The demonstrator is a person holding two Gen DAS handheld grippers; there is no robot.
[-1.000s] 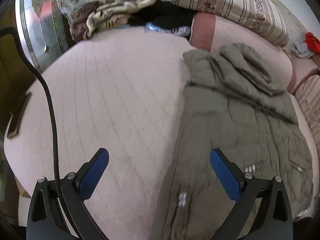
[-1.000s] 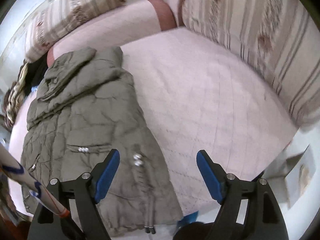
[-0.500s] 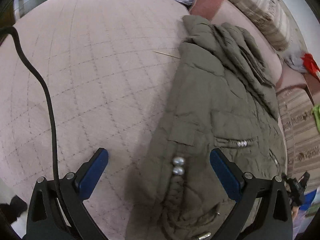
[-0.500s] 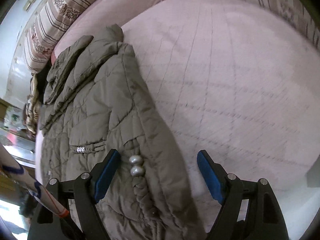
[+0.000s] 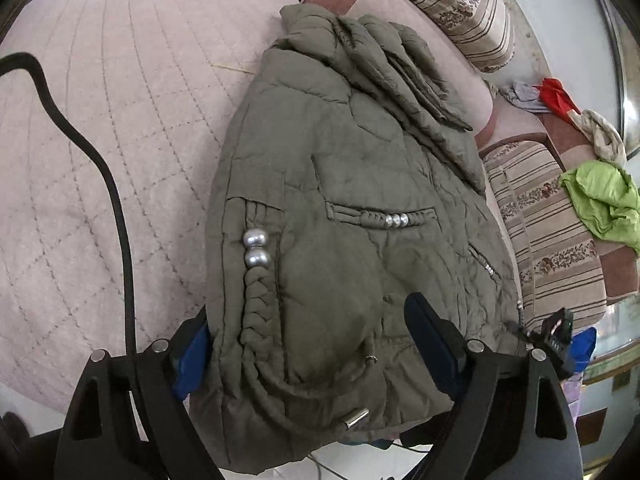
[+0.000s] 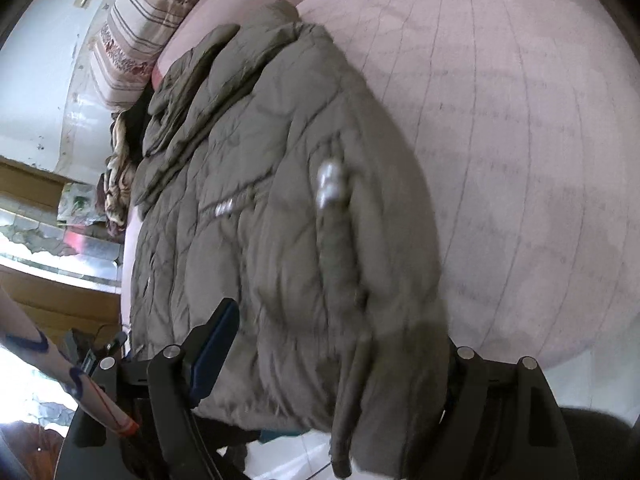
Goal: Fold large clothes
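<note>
An olive quilted jacket with silver beads and braided trim lies lengthwise on a pink quilted bed, its hem hanging over the near edge. My left gripper is open, its blue pads on either side of the hem. In the right wrist view the same jacket fills the middle, and my right gripper is open around the hem there; its right finger is hidden behind the cloth.
Striped cushions line the bed's far and right sides. A green cloth and a red one lie on the right. A black cable crosses the left wrist view. A clothes pile sits beyond the jacket.
Both grippers have moved down and in toward the jacket's hem. The jaws now straddle the hem edge, and the jacket fills more of both views.
</note>
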